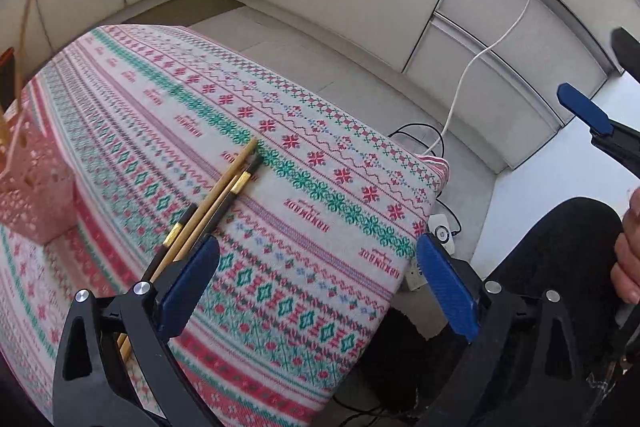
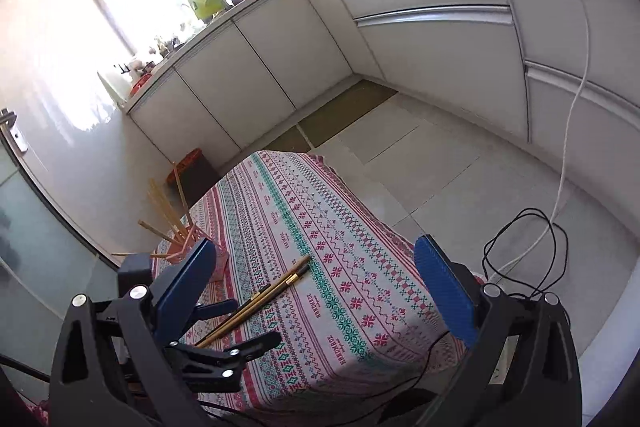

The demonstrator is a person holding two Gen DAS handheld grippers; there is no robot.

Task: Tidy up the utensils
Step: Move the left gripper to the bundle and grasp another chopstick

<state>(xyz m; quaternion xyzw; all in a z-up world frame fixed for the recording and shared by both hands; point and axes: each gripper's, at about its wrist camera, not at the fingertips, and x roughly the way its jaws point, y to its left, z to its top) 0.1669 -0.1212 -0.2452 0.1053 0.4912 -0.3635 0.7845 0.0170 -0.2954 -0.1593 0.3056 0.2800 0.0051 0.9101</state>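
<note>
Three chopsticks (image 1: 208,211) lie bunched on the patterned tablecloth (image 1: 320,195), tips pointing far-right — two bamboo-coloured, one black with gold bands. To their left stands a pink perforated holder (image 1: 36,195) with more sticks rising from it. Left gripper (image 1: 316,279) hovers over the near ends of the chopsticks, jaws spread wide, holding nothing. Right gripper (image 2: 316,279) hangs farther right, also wide open and empty — a white cable (image 2: 576,99) trails across the floor.

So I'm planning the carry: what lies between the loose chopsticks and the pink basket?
Only bare patterned tablecloth lies between the chopsticks and the pink basket. The left wrist view shows the gap best.
</note>
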